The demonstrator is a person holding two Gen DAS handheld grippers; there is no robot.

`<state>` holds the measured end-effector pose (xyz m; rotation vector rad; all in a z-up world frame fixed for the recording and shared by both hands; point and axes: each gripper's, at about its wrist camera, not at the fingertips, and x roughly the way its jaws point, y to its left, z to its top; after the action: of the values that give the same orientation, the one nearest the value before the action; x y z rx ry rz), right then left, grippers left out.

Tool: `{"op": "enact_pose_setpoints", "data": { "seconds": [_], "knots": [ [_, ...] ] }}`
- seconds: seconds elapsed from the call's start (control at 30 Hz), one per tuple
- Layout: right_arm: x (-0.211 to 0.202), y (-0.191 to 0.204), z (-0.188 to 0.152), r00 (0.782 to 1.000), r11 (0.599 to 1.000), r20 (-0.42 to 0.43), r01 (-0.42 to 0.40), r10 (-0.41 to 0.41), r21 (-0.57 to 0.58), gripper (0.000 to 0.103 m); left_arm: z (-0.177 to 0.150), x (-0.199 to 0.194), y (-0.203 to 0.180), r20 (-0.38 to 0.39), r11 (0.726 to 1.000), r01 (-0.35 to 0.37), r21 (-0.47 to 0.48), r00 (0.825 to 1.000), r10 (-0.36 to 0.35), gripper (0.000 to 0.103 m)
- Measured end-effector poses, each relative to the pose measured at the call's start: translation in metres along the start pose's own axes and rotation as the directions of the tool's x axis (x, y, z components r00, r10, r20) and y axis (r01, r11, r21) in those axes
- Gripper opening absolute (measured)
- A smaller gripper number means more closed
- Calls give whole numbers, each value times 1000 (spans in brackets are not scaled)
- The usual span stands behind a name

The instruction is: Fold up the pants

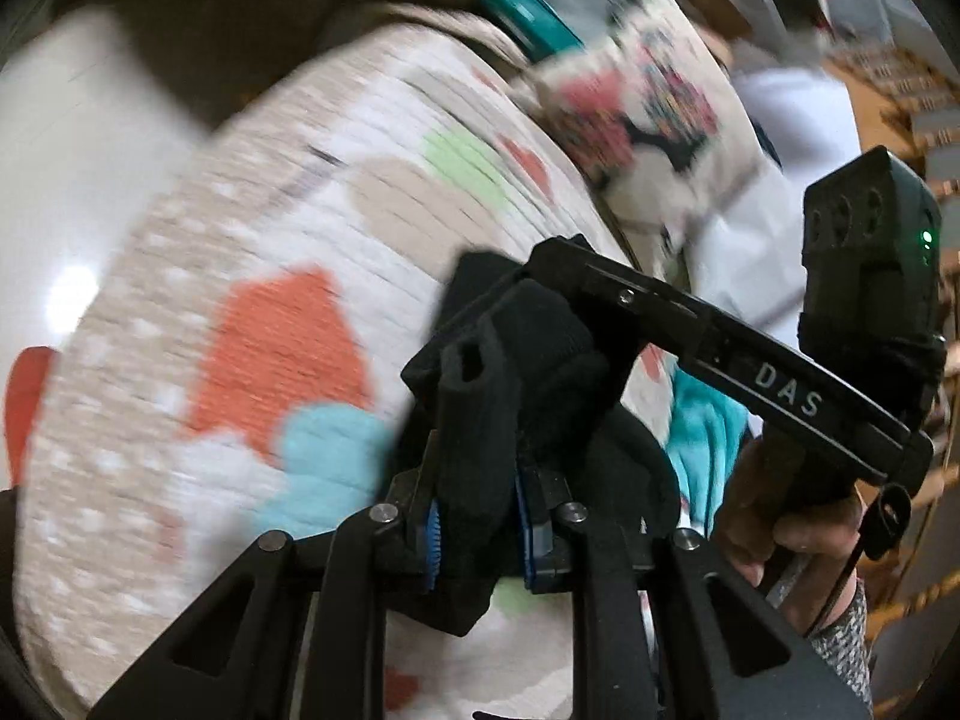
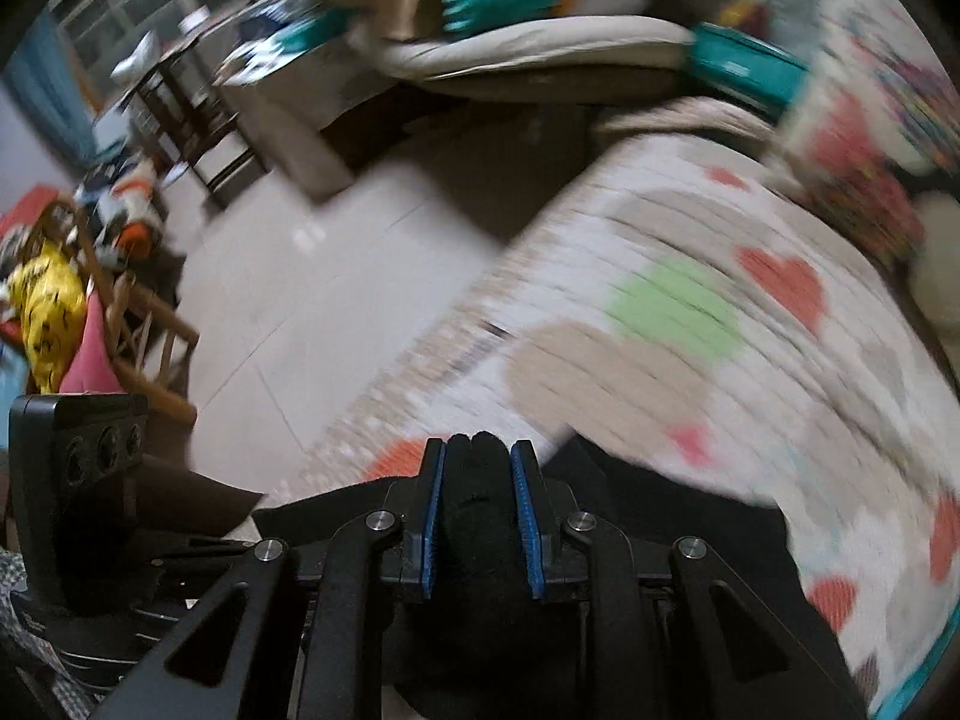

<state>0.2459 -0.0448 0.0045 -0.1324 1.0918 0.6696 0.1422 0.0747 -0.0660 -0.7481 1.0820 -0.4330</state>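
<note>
The black pants (image 1: 540, 360) are bunched up and held above a bed with a heart-patterned quilt (image 1: 252, 276). My left gripper (image 1: 477, 531) is shut on a thick fold of the black fabric. My right gripper (image 2: 478, 525) is shut on another bunch of the pants (image 2: 477, 480), which also spread dark below and to the right (image 2: 660, 498). The right gripper's body, marked DAS (image 1: 786, 399), crosses the left wrist view just beyond the left gripper, so the two grippers are close together. Both views are motion-blurred.
The quilt (image 2: 690, 324) covers the bed; its edge runs beside a pale tiled floor (image 2: 312, 276). A floral pillow (image 1: 636, 114) and teal items (image 1: 528, 18) lie at the far end. A wooden chair with clothes (image 2: 90, 324) and a cushioned seat (image 2: 540, 48) stand across the floor.
</note>
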Motion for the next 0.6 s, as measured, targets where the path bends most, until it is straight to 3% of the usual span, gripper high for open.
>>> {"op": "enact_pose_setpoints", "data": {
  "seconds": [0.17, 0.27, 0.37, 0.4, 0.43, 0.53, 0.6],
  "knots": [
    [-28, -57, -52, 998, 990, 25, 49, -53, 134, 24, -28, 49, -43, -113, 994, 6, 105, 994, 6, 18],
    [-34, -94, -90, 994, 972, 1, 111, -114, 207, 24, -45, 59, -59, -177, 986, 26, 168, 984, 4, 20],
    [-36, -123, -119, 975, 944, -49, 222, -217, 243, 34, -56, 51, -65, -217, 973, 61, 223, 976, -12, 36],
    [-41, -134, -128, 961, 922, -65, 276, -269, 270, 52, -57, 45, -64, -218, 970, 68, 233, 976, -16, 39],
    [-48, -142, -132, 952, 905, -58, 304, -301, 299, 62, -56, 36, -61, -208, 967, 72, 242, 978, -21, 39],
    [-78, -160, -134, 910, 833, -8, 382, -414, 401, 62, -44, 14, -44, -145, 976, 29, 215, 989, 3, 40],
    [-96, -152, -127, 924, 854, 92, 301, -371, 424, 61, -30, 6, -27, -98, 988, -20, 153, 995, 35, 40]
  ]
}}
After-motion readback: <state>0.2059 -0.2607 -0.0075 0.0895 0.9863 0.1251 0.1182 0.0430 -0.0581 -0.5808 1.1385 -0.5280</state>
